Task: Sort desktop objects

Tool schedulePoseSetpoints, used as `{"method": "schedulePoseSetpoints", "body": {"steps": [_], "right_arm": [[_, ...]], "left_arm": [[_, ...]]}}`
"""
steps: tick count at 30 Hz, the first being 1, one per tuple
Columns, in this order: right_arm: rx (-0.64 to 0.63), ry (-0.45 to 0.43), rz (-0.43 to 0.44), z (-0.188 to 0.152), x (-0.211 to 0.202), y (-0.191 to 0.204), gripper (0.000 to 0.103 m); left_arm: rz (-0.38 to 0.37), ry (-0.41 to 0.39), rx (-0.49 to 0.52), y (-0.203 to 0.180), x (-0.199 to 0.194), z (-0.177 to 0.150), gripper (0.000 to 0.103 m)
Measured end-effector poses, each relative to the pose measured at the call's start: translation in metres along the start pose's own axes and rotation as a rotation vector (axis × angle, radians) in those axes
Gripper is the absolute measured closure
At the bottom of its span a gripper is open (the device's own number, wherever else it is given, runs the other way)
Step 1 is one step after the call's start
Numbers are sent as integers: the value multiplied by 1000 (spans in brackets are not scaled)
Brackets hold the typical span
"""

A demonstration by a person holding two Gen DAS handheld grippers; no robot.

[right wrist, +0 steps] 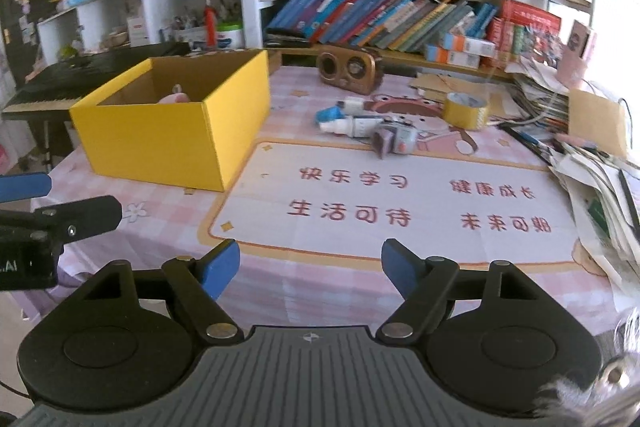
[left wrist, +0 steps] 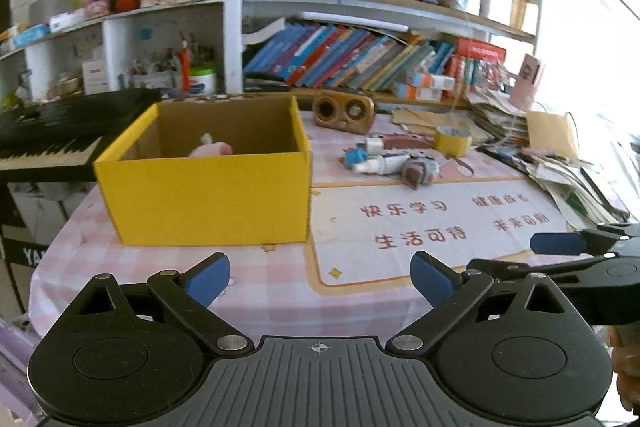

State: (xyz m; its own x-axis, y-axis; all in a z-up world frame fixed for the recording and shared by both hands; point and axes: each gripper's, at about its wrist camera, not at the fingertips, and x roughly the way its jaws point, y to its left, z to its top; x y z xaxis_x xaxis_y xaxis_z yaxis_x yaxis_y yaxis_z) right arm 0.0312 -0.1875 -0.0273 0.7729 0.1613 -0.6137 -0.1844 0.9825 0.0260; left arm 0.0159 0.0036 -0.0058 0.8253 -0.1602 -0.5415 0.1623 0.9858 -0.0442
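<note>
Clutter for sorting lies in a loose heap (right wrist: 368, 131) past the middle of my table (right wrist: 280, 283), well ahead of both tongs: a blue piece (right wrist: 329, 115), a white spray bottle (right wrist: 352, 126) lying on its side, a white plug-like block (right wrist: 352, 104) just behind it, and a small purple-faced box (right wrist: 394, 141) at the near right end, all touching or nearly so. I cannot make out what the blue piece is; the view is too soft there. A roll of yellow tape (right wrist: 466, 110) stands just right of the heap, and a brown wooden speaker (right wrist: 349, 71) sits behind it near the bookshelf (right wrist: 380, 15). Left of the heap stands the open yellow box (left wrist: 204, 199), with something pink (left wrist: 212, 149) already lying inside, low against its front wall. My left gripper (left wrist: 320, 279) hangs over the near edge of the checked cloth, just in front of the box's right corner, its blue pads parted with nothing between them. My right gripper (right wrist: 311, 267) sits beside it over the printed mat (right wrist: 400, 199), lined up more directly with the heap yet well short of it, jaws likewise apart and empty. Each tong's tip shows at the edge of the other's view.
</note>
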Motion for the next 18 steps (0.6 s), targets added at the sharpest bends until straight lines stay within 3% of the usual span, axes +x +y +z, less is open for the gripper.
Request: {"method": "schedulePoseSetpoints", "body": {"steps": [18], "right_arm": [[61, 34, -73, 9, 15, -45, 25]], "left_arm": [[-97, 35, 55, -35, 41, 18, 4]]}}
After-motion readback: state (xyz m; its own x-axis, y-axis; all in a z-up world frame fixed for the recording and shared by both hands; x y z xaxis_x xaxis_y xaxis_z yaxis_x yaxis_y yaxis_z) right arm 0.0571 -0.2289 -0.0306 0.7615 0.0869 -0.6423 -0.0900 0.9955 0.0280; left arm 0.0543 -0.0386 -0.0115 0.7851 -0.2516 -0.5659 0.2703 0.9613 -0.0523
